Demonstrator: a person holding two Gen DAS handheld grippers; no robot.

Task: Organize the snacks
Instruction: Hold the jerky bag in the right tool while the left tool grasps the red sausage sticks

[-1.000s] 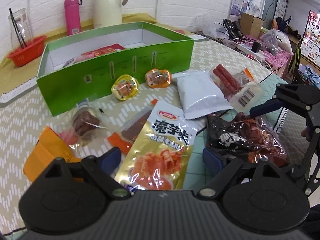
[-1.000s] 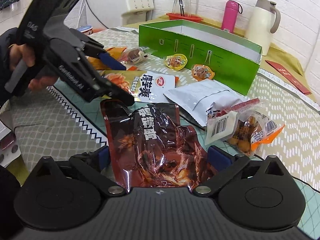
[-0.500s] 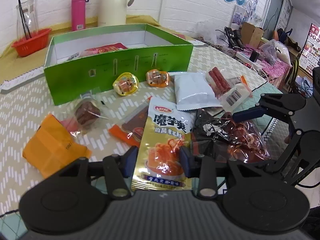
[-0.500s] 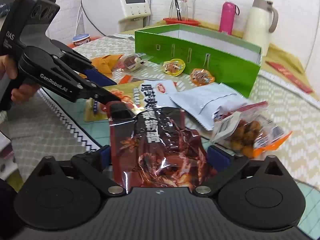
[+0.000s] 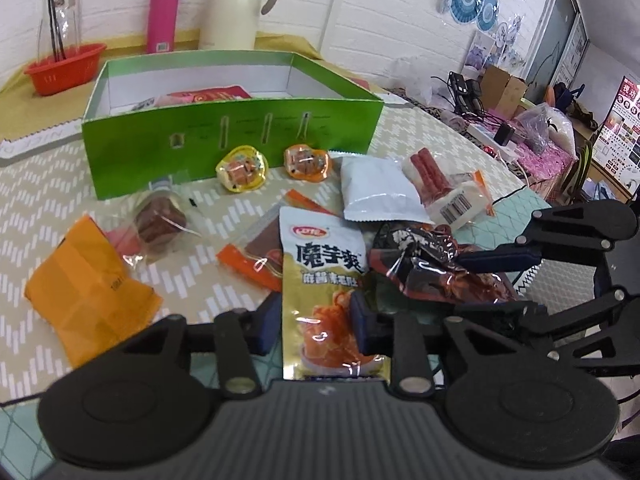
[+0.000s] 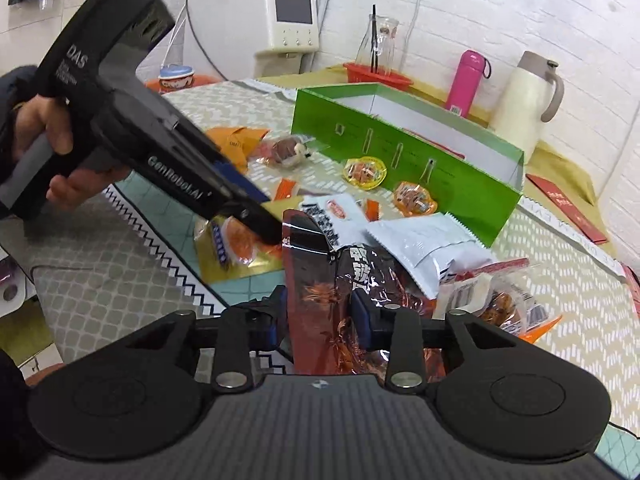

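Before one green box, two round jelly cups, two grippers closing

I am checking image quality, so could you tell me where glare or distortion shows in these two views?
Left wrist view: fisheye bends the green box rim; highlights glint on the dark red packet. Right wrist view: same packet glares; wall lines curve; corners vignetted.

A green box, a pink bottle, an orange packet and a beige zigzag-patterned tablecloth.
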